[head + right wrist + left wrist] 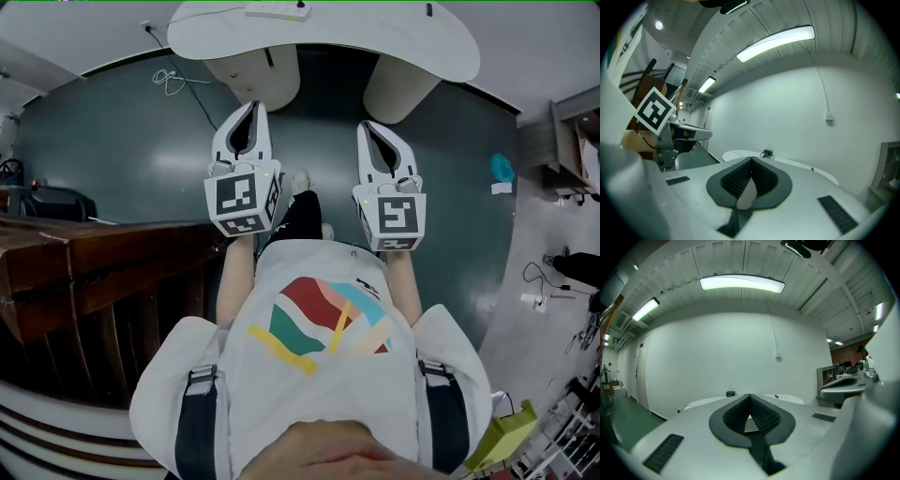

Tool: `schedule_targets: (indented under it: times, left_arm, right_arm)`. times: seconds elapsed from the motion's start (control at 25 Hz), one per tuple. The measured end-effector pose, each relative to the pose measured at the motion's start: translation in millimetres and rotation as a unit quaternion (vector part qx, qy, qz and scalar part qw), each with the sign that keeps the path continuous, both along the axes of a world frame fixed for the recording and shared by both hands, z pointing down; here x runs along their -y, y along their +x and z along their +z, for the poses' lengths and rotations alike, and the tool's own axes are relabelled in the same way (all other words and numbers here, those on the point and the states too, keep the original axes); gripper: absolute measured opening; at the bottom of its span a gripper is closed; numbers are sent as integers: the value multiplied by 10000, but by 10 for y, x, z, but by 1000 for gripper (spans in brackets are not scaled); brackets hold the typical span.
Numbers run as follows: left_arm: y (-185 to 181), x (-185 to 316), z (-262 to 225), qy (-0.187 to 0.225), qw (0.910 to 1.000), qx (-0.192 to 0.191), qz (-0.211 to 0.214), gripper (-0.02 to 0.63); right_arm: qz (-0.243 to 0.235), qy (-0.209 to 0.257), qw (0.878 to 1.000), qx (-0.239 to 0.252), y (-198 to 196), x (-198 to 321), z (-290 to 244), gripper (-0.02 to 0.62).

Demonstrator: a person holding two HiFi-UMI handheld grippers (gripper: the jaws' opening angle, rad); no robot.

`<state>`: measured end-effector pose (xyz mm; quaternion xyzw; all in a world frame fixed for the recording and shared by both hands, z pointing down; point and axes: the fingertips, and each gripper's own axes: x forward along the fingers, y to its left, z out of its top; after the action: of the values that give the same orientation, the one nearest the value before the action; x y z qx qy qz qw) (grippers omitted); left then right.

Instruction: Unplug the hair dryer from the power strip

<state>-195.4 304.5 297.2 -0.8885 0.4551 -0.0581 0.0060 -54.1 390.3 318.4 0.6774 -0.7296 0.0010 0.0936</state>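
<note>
Dark green floor (112,150) underfoot, white table (403,47) at 12 o'clock carrying what looks like the power strip (277,9) toward its far side; the hair dryer itself can't be made out, only a small dark thing (767,153) with a cord on that table. Left gripper (252,108) at 11 o'clock and right gripper (368,128) at 1 o'clock are held roughly level, both claws fully closed with nothing between them, well apart from the strip. Judgement: get close first, open one claw, pinch the plug body rather than the cord, pin the strip with the other claw, and pull straight out.
</note>
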Motion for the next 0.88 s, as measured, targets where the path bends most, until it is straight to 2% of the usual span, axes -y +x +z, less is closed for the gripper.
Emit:
schedule_targets:
  times: [0.24,0.44,0.68,0.88]
  left_arm:
    - [108,396,84,29,10000,-30,-25,14]
    - [356,943,150,-7,9999,-121,84,15]
    - [720,1960,166,-119,9995,-135,250,14]
    - [1052,3010,252,-391,9986,-16,361,14]
  right_arm:
    - [64,-146,9999,-4,175,298,180,9]
    - [97,-61,9999,-116,365,811,148,9]
    - [236,-157,9995,-131,675,1762,130,9]
    - [294,-277,9992,-56,938,2751,91,9]
